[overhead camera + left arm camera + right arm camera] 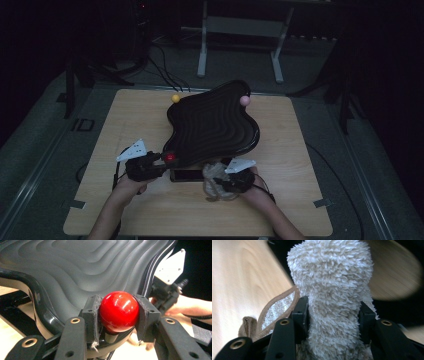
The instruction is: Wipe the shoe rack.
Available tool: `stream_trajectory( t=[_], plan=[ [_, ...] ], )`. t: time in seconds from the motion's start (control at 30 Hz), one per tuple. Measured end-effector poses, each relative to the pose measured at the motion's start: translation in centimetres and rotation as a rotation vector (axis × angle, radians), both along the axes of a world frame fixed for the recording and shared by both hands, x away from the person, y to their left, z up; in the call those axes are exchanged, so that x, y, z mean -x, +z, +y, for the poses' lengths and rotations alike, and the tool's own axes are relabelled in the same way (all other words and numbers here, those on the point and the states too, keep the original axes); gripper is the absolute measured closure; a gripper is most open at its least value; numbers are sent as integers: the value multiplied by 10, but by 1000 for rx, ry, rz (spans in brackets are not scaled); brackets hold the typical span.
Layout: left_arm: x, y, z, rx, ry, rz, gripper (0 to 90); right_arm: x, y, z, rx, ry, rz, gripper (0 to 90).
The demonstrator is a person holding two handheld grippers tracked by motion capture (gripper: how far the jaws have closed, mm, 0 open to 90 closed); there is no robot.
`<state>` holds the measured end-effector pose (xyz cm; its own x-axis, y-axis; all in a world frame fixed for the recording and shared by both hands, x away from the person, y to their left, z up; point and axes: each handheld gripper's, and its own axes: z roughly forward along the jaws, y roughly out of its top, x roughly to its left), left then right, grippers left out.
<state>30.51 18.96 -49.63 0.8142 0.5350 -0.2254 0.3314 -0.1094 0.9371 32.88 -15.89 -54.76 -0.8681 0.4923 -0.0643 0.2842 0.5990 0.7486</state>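
A black tray (212, 122) with a wavy ribbed surface rests tilted on the wooden table (135, 115). It has ball knobs at its corners. My left gripper (119, 308) is shut on the red ball (119, 315) at the tray's near left corner (170, 157), both pads pressed against its sides. The ribbed tray (82, 267) rises behind the ball. My right gripper (333, 315) is shut on a fluffy beige cloth (332, 285), bunched upright between its jaws. In the high view the cloth (214, 189) lies just in front of the tray's near edge under the right gripper (226, 183).
A yellow ball (175, 98) and a pink ball (245, 100) sit at the tray's far corners. A dark flat object (187, 175) lies under the tray's near edge between my hands. A metal frame (240, 30) stands on the floor beyond the table.
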Motion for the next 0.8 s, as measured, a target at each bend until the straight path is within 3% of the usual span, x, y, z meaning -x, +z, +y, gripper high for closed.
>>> stream_trajectory(
  t=[0.17,0.23,0.3,0.37,0.47,0.6,0.7,0.8],
  plan=[
    [-1,0,0,3,-4,4,590,-10,5,-29,-8,-93,12,607],
    [-1,0,0,5,-6,4,590,-13,12,-33,-17,-126,-36,619],
    [-1,0,0,2,-4,2,590,-18,19,-34,-75,-156,-69,618],
    [-1,0,0,4,-3,2,589,-25,24,-32,-74,-200,-125,614],
    [-1,0,0,4,-4,4,589,-39,24,-32,-78,-271,-149,594],
    [-1,0,0,4,-7,6,590,-52,11,-29,-93,-298,-90,564],
    [0,-1,0,11,-1,6,590,-56,4,-26,-117,-270,8,561],
    [0,-1,-1,9,5,3,589,-49,4,-22,-123,-199,47,566]
  ],
)
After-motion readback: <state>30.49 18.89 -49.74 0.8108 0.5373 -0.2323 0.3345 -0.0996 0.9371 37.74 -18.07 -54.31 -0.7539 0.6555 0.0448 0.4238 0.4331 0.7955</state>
